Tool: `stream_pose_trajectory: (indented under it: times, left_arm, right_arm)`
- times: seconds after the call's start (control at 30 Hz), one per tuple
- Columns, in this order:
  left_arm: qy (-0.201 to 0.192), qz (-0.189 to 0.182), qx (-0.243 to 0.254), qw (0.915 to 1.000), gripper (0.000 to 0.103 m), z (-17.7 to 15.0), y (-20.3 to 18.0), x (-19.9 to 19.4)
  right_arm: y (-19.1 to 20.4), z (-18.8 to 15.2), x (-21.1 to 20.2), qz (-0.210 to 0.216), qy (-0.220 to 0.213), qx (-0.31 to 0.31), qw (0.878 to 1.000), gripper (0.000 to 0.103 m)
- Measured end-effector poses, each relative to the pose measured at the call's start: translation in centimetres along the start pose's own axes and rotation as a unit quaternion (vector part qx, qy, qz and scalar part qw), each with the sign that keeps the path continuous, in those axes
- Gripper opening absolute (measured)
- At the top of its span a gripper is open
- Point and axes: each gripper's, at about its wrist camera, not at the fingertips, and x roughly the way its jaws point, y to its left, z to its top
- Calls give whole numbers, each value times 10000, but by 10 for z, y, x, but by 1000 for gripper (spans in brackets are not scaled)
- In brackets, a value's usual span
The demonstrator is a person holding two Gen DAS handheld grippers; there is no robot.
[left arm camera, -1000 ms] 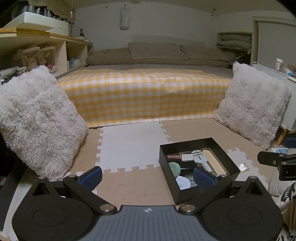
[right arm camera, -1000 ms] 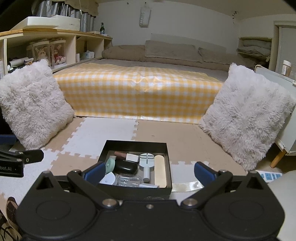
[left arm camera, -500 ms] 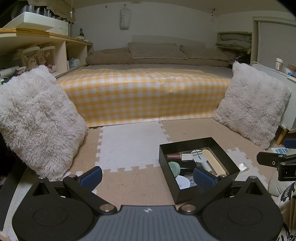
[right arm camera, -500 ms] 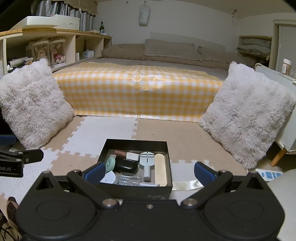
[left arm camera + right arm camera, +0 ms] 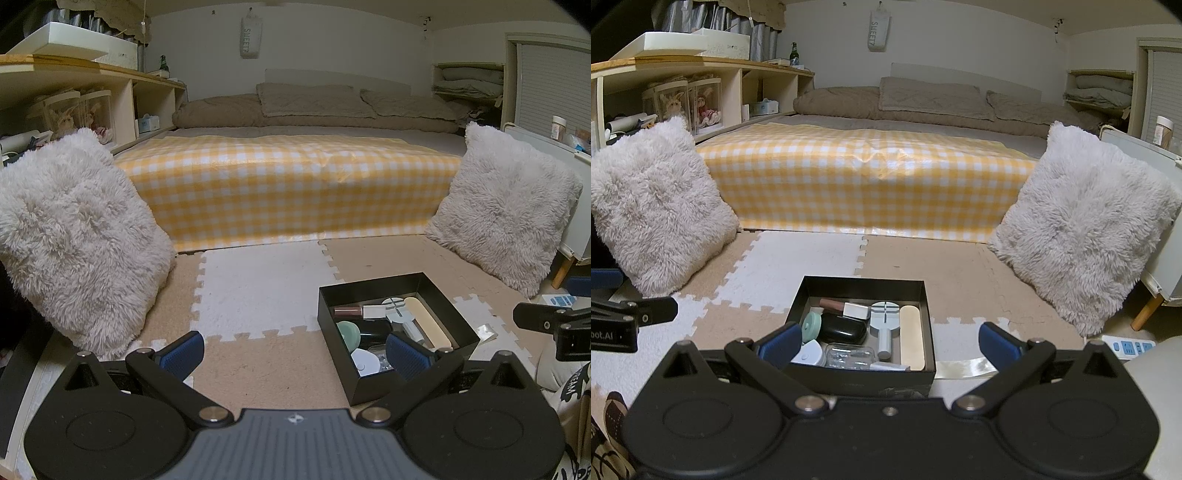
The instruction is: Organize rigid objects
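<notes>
A black open box [image 5: 448,295] [image 5: 862,286] rests on the foam floor mat. Inside lie a beige flat stick [image 5: 911,338], a pale blue round-headed tool [image 5: 884,325], a black oval case [image 5: 844,328], a teal round piece [image 5: 811,325], a brown tube with a white cap [image 5: 844,306], a white puck [image 5: 809,354] and a clear case [image 5: 849,356]. My left gripper [image 5: 295,352] is open, held low to the left of the box. My right gripper [image 5: 888,341] is open just in front of the box, holding nothing.
Two fluffy white cushions [image 5: 657,206] [image 5: 1086,225] lean on either side of a bed with a yellow checked cover [image 5: 871,184]. Shelves [image 5: 701,99] line the left wall. A power strip [image 5: 1132,347] lies at the right, and a shiny tape strip [image 5: 964,367] beside the box.
</notes>
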Motion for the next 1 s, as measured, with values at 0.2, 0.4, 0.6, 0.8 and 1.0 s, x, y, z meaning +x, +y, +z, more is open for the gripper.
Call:
stream_pose_trajectory:
  times: [0.2, 0.4, 0.6, 0.8, 1.0]
  left_arm:
    - [3, 3, -10, 10000, 103, -1, -1, 0]
    - [23, 15, -40, 10000, 103, -3, -3, -1]
    - [21, 27, -41, 10000, 103, -3, -4, -1]
    - [24, 19, -41, 10000, 103, -2, -3, -1]
    - [24, 18, -41, 10000, 103, -2, -3, -1]
  right_arm:
    - [1, -2, 0, 9, -5, -15, 10000, 103]
    - [1, -2, 0, 9, -5, -14, 10000, 103]
    - [1, -2, 0, 7, -4, -15, 10000, 103]
    - [1, -2, 0, 9, -2, -13, 10000, 103]
    - [1, -2, 0, 8, -2, -13, 10000, 103]
